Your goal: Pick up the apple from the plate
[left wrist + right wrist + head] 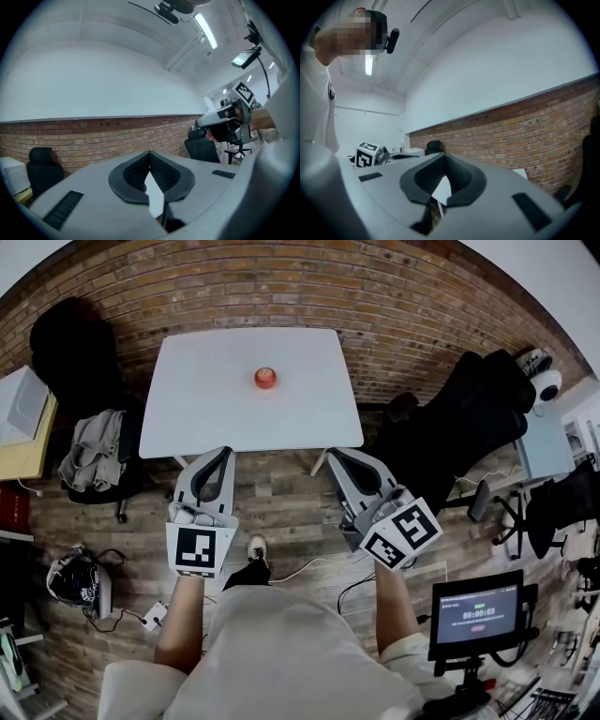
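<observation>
A red apple [265,378] rests on a small plate in the far middle of a white table [197,418]; the plate hardly shows under it. Both grippers hang over the wooden floor just short of the table's near edge, pointing level at it. My left gripper [217,456] is shut with nothing between its pads, and its tips meet in its own view [149,153]. My right gripper [337,457] is also shut and holds nothing [443,158]. The apple is hidden behind the jaws in both gripper views.
A brick wall [309,287] runs behind the table. A chair draped with grey clothing [94,454] stands at the left and black office chairs [469,418] at the right. A monitor on a stand [476,613] is at lower right. Cables [319,563] lie on the floor.
</observation>
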Demonstrator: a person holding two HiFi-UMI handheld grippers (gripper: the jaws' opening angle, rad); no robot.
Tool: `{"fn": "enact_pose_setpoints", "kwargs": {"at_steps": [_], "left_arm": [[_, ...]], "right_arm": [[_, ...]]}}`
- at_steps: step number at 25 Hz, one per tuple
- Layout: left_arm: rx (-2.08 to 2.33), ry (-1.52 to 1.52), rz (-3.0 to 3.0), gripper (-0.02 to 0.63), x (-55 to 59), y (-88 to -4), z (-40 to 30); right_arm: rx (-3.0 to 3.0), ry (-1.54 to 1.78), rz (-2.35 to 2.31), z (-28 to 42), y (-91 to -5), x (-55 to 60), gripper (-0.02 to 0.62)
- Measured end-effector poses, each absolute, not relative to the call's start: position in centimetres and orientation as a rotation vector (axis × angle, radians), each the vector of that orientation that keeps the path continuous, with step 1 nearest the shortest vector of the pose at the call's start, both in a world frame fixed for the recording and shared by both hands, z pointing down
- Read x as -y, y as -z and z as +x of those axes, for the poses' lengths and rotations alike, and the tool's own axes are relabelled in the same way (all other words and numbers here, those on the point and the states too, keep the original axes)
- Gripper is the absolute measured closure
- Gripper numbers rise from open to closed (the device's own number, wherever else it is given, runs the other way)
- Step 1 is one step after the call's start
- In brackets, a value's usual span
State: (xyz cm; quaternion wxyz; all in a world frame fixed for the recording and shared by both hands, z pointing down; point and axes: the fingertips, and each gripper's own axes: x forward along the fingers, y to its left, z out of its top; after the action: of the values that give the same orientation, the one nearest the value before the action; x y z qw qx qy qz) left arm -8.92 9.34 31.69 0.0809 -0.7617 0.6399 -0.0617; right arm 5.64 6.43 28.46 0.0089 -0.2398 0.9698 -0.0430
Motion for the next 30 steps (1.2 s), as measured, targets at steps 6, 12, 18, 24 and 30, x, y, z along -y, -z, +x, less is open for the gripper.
{"fn": "enact_pose_setpoints", "kwargs": {"at_steps": [6, 12, 18, 24, 30], "left_arm": [[-1.896, 0.196, -2.319, 0.602, -5.3, -32.0, -11.1], [-1.862, 0.203, -2.366, 0.602, -1.3, -32.3, -13.4], [-1.837, 0.214, -2.419, 0.602, 2.1, -33.0, -15.8], [-1.837, 0.218, -2.438, 0.602, 4.5, -33.3, -17.1], [-1.824, 0.227, -2.452, 0.602, 5.5, -33.5, -17.1]], "right_arm": [[-3.039, 0.155, -0.754, 3.0, -28.5, -2.5, 0.594], [-3.034, 0.172, -0.785, 0.2, -28.8, 1.2, 0.594], [-2.991, 0.177, -0.861, -1.6, -29.0, 4.8, 0.592], [-3.030, 0.157, -0.876, -2.8, -29.8, 6.3, 0.594], [-3.054, 0.127, -0.859, -3.7, -29.6, 7.2, 0.594]]}}
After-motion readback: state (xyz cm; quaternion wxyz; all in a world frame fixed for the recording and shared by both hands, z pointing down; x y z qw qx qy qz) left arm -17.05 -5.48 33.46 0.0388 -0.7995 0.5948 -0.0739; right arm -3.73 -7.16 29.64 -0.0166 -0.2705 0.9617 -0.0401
